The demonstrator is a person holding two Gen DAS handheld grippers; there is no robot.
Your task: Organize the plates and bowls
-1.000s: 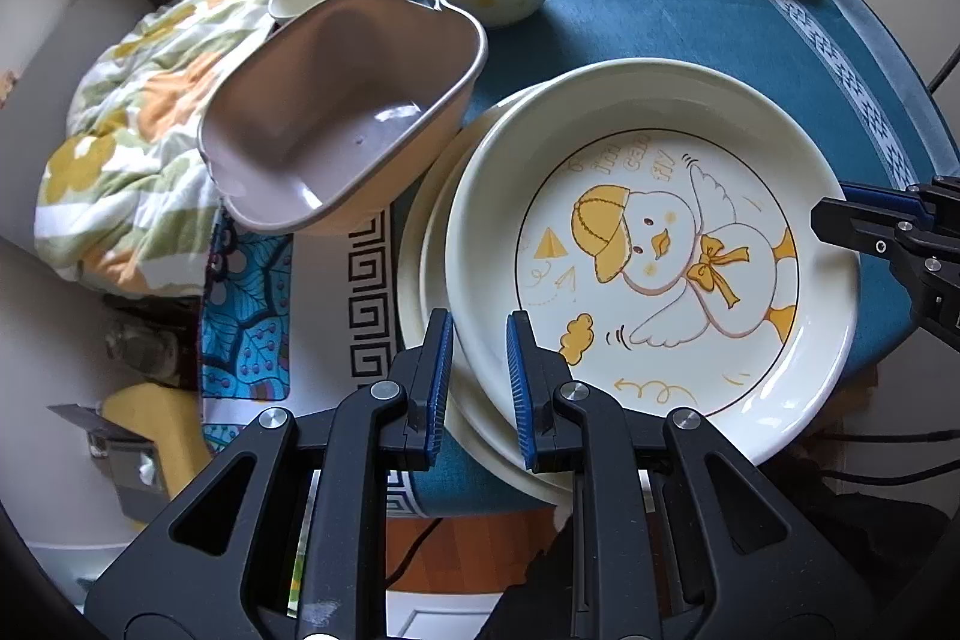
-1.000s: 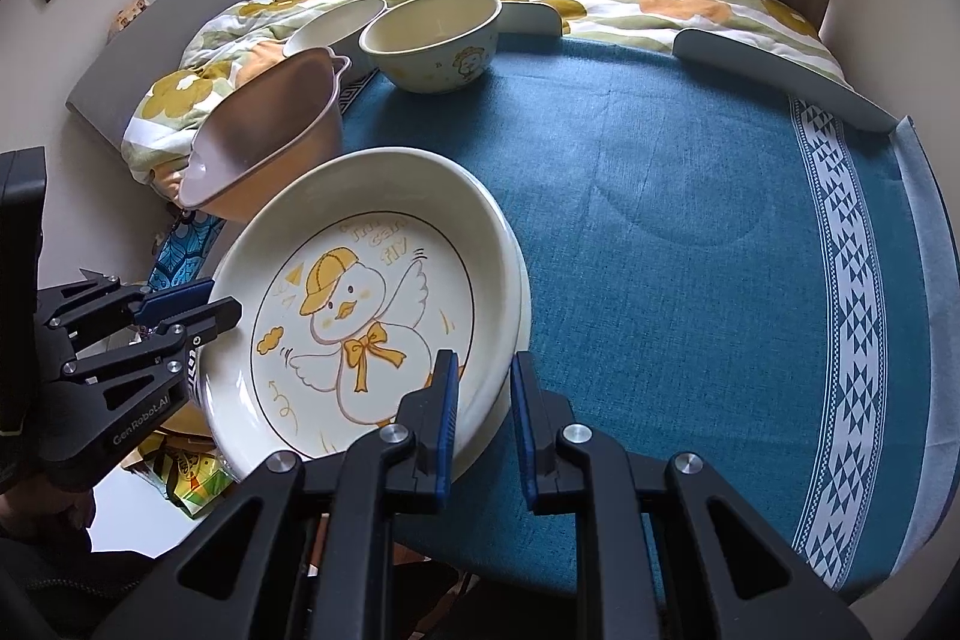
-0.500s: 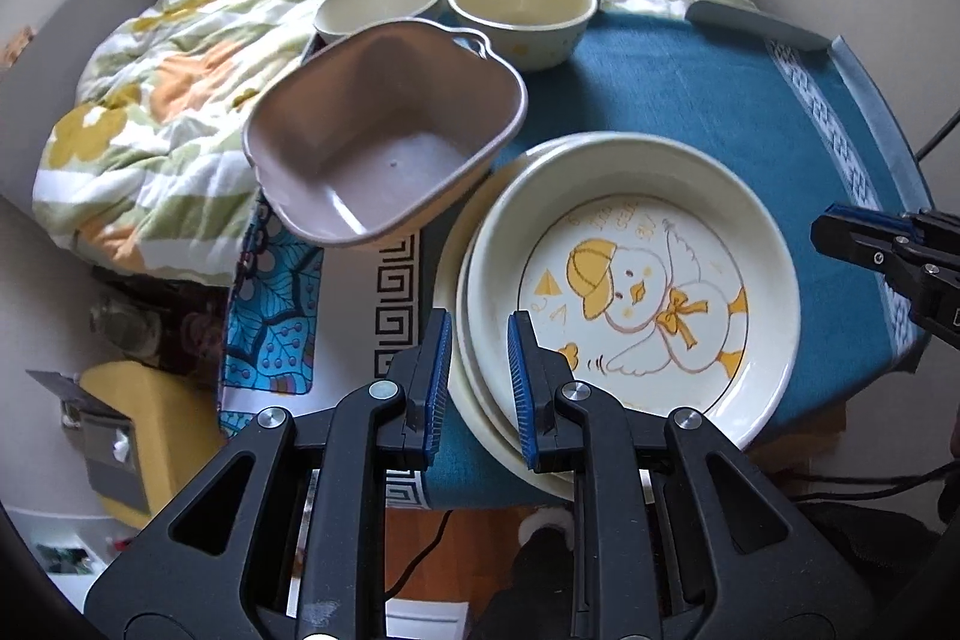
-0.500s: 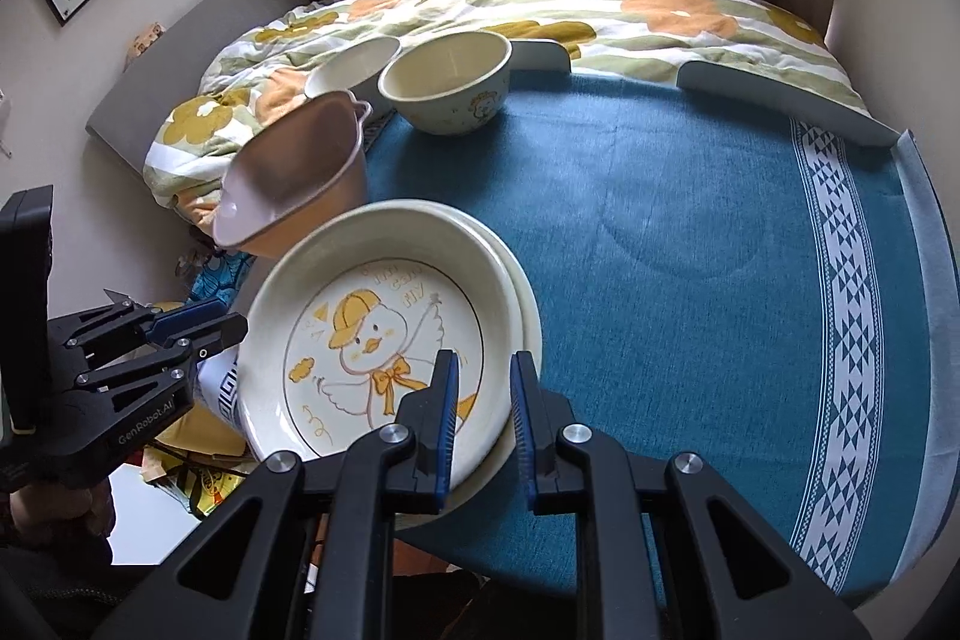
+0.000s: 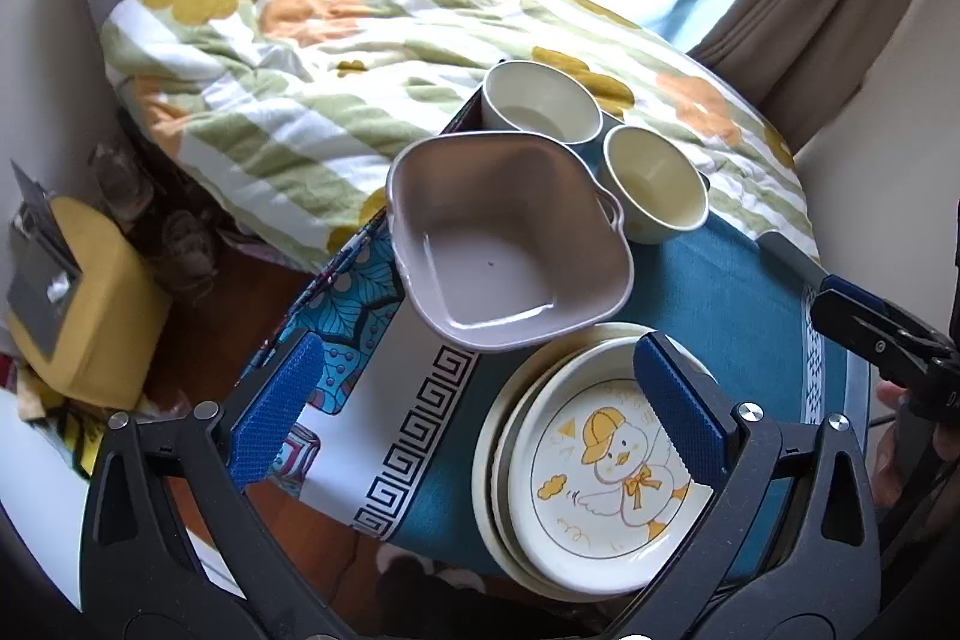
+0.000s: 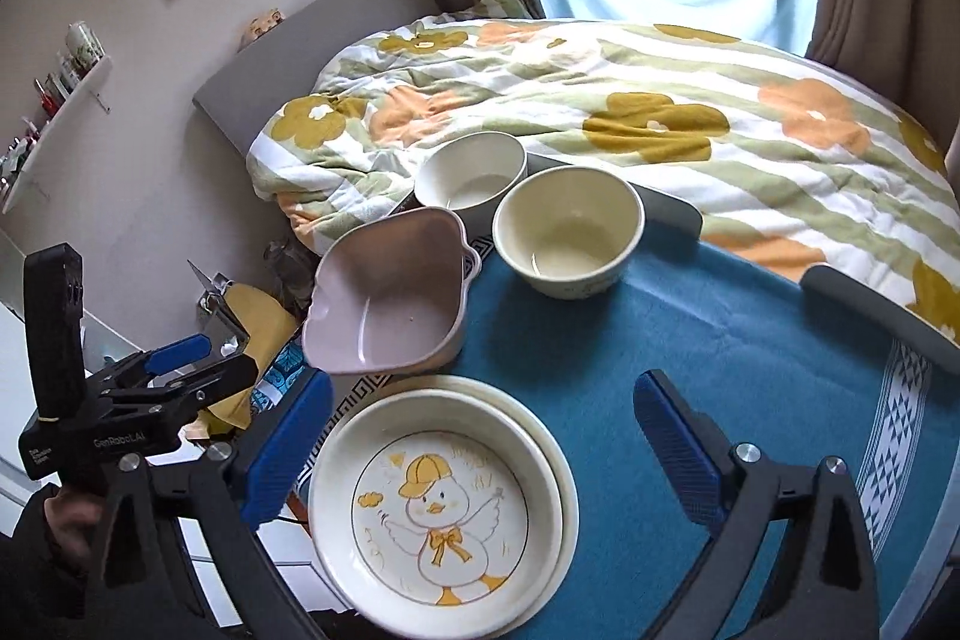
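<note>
Both our grippers, left gripper (image 5: 480,424) and right gripper (image 6: 480,448), have risen and are opening, empty, with the duck plate (image 6: 441,508) below and the pink bowl (image 6: 390,298) nearer the left.

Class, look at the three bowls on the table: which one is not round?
The pink bowl: it is squarish with small handles and sits nearest the duck plate. The two cream bowls behind it are round.

Black plastic left gripper (image 5: 480,412), bumpy blue pads (image 5: 273,409), shiny round screws, white "GenRobot.AI" letters, right gripper (image 6: 480,451) the same, dark sleeve.
</note>
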